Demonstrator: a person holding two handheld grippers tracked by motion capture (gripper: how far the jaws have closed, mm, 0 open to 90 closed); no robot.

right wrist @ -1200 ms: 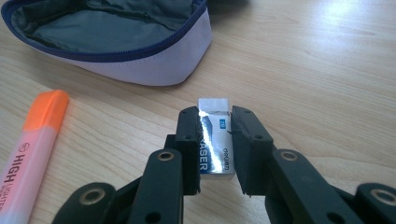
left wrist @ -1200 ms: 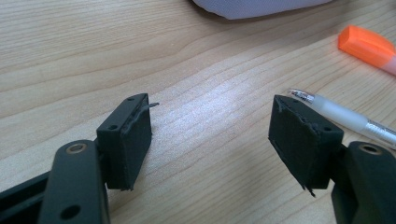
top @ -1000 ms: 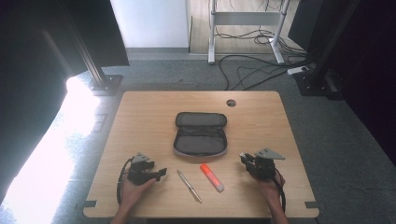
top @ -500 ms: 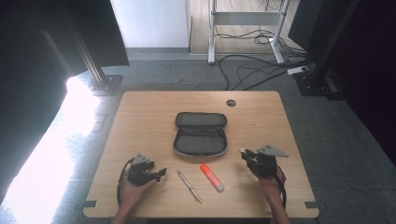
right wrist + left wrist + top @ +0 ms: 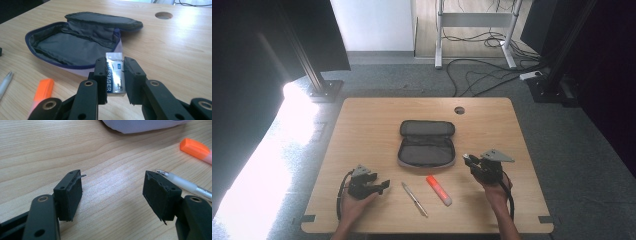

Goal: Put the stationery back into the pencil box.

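Right tool (image 5: 115, 75) clamping eraser (image 5: 114, 75), lengthwise toward pencil case (image 5: 75, 47)

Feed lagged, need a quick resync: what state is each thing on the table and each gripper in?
Pencil case: open, empty inside.
Eraser: clamped in right gripper jaws.
Left gripper: jaws open, empty.
Highlighter: capped, lying flat.
Pen: lying flat on table.

Your right gripper (image 5: 114, 75), clamped on the eraser (image 5: 114, 76), has bare table (image 5: 372, 120) to its right and ahead. The open pencil case (image 5: 427, 145) lies just ahead-left, mouth unobstructed. The highlighter (image 5: 438, 189) and pen (image 5: 414, 199) lie between your hands. Your left gripper (image 5: 112, 192) has bare wood between its spread jaws, pen tip beside one.
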